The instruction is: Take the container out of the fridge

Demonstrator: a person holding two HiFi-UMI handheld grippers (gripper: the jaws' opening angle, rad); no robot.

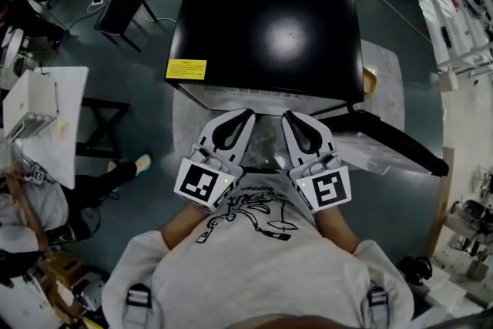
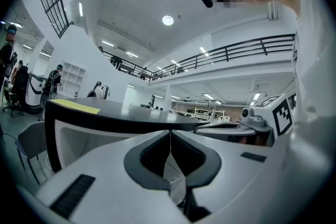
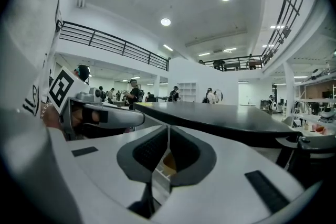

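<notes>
**Both grippers pressed together, empty, before the fridge**

The left gripper and the right gripper are held side by side, close against the person's shirt. The jaws of each are pressed together with nothing pinched between them. Just ahead of both tips the fridge is seen, and a yellow label is stuck on its black top, ahead and left of the left gripper. The door is swung out to the right of the right gripper. The container cannot be made out, as the fridge's inside is hidden under its top.
</notes>
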